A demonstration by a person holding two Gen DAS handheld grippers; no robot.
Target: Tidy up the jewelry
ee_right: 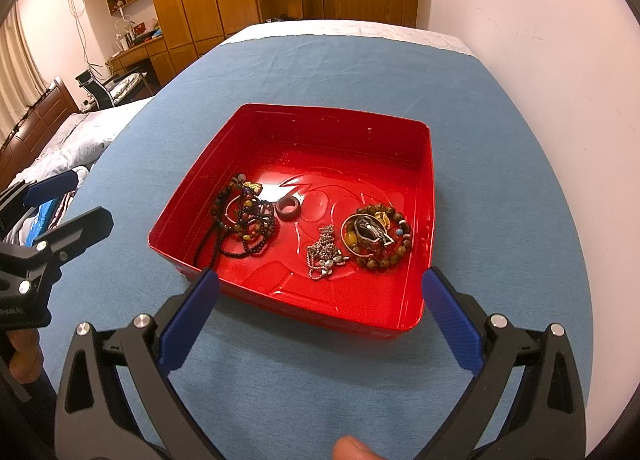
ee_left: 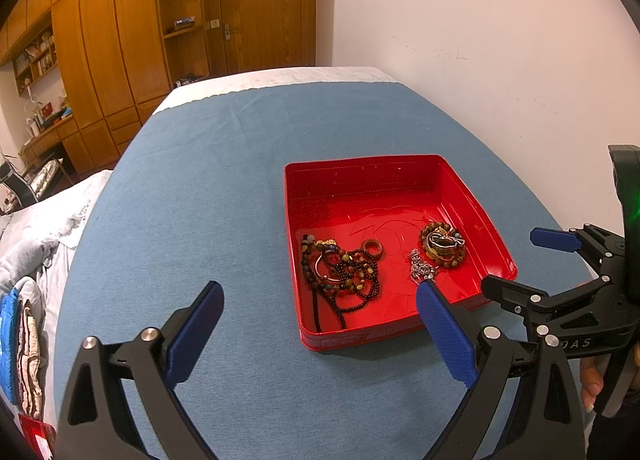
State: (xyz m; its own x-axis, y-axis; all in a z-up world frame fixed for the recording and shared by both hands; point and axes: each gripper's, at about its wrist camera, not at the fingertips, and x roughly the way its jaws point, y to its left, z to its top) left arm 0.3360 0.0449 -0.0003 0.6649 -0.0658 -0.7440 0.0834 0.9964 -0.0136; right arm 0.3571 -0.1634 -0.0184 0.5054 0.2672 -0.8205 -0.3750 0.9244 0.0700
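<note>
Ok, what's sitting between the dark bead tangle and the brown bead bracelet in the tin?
Two things, clearest in the right wrist view: a brown ring beside the tangle, and a silver chain heaped nearer the bracelet. Otherwise bare tin floor.

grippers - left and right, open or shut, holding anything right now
Left gripper: open, fingers spread wide, holding nothing.
Right gripper: open, fingers spread wide in front of the red tin, holding nothing.

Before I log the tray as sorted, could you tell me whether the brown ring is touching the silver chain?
Apart. The right wrist view shows bare red tray floor between the brown ring and the silver chain.
</note>
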